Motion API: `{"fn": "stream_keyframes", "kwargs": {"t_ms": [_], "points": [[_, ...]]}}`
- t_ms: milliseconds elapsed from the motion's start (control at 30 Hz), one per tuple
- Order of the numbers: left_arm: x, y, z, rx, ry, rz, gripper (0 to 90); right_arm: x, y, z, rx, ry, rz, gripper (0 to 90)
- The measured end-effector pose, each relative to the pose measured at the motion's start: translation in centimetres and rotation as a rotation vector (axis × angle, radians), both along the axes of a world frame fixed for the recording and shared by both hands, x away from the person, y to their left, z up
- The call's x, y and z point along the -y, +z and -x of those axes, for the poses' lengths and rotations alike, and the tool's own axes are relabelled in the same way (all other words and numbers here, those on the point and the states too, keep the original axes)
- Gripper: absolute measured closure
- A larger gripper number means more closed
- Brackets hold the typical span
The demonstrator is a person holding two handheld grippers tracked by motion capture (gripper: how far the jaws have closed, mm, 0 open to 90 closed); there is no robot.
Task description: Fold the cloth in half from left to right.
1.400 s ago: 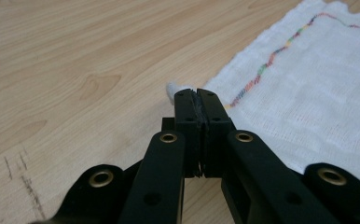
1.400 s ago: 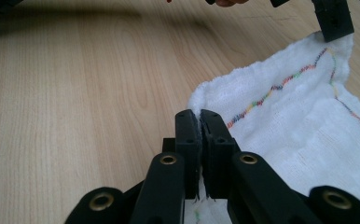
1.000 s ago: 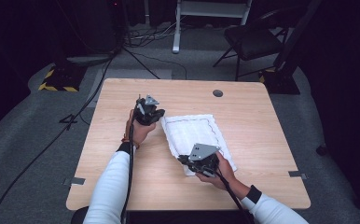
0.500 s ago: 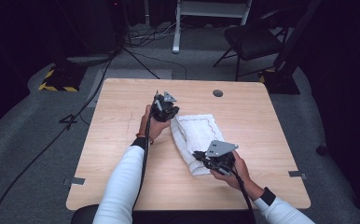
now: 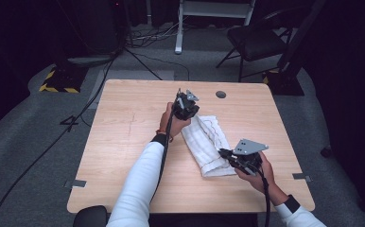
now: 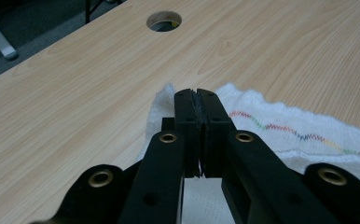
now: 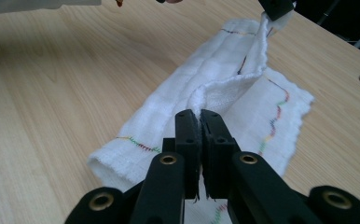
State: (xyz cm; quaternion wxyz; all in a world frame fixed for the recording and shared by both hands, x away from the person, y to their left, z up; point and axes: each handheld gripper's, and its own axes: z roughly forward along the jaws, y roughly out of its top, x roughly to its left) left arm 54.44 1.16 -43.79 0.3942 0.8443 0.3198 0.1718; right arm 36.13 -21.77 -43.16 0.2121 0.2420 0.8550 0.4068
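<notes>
A: What is on the table [image 5: 124, 123]?

B: A white towel [image 5: 209, 146]. It lies a bit right of the middle of the wooden top, folded over itself into a long strip. A wavy line of coloured stitches runs along its edge.

A: Who is holding it?

B: A person with two grippers — one in each hand. The left gripper [image 5: 190, 108] is at the far end of the towel. The right gripper [image 5: 224, 153] is at the near end, close to the person.

A: Are the jaws together or apart?

B: Together, on both. In the left gripper view the two black jaws are pressed tight, with a thin bit of cloth pinched in the crack between them. The white towel [image 6: 280, 126] spreads out just behind them.

A: And the right one?

B: Same thing. In the right gripper view its jaws are clamped on a raised fold of the towel [image 7: 225, 88]. That fold runs up like a ridge to the left gripper [image 7: 276, 8] at the top, which nips the far corner.

A: So the held edge is off the table?

B: Yes, it is lifted a little between the two grippers. The rest of the towel rests flat on the wood.

A: Anything else on the table?

B: A round hole [image 5: 221, 94] near the far edge, just beyond the towel.
</notes>
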Motion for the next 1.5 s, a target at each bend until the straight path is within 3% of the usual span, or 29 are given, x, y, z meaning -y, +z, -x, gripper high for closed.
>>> {"fn": "stream_keyframes", "kwargs": {"t_ms": [233, 433, 600, 700, 767, 933, 1000, 1067, 1200, 1267, 1500], "points": [[2.6, -0.6, -0.6, -0.003, -0.021, -0.013, 87.5, 1.7, -0.5, -0.1, -0.022, -0.040, 0.015, 86.6], [3.8, -1.1, -1.4, -0.007, -0.015, -0.019, 85.0, 2.6, -1.1, -0.3, -0.045, -0.074, 0.033, 86.2], [4.4, -1.5, -1.3, -0.008, -0.025, -0.024, 82.4, 3.1, -1.9, -0.5, -0.094, -0.082, 0.060, 85.3], [4.2, -1.3, -1.0, -0.007, -0.023, -0.015, 76.2, 3.1, -2.5, -0.5, -0.131, -0.081, 0.095, 83.4], [4.0, -1.0, -0.4, 0.000, -0.022, -0.021, 72.9, 3.1, -3.0, -0.4, -0.145, -0.081, 0.121, 80.0], [3.1, -0.2, 2.2, 0.021, -0.057, -0.033, 51.7, 3.4, -3.6, -0.5, -0.175, -0.112, 0.160, 60.7], [2.7, 0.0, 3.6, 0.025, -0.066, -0.063, 41.9, 3.9, -3.5, -0.5, -0.183, -0.119, 0.144, 55.3], [2.2, 0.0, 5.0, 0.001, -0.100, -0.072, 34.1, 4.4, -3.3, -0.6, -0.178, -0.134, 0.121, 49.6], [0.8, -0.4, 7.8, -0.026, -0.172, -0.065, 29.1, 5.5, -2.8, -0.8, -0.161, -0.164, 0.092, 44.4], [0.4, -0.7, 8.9, -0.061, -0.209, -0.055, 28.0, 5.9, -2.7, -1.2, -0.156, -0.173, 0.083, 44.3], [1.0, -2.1, 12.0, -0.131, -0.324, -0.119, 28.7, 6.2, -3.1, -2.6, -0.135, -0.196, 0.115, 44.3]]}}
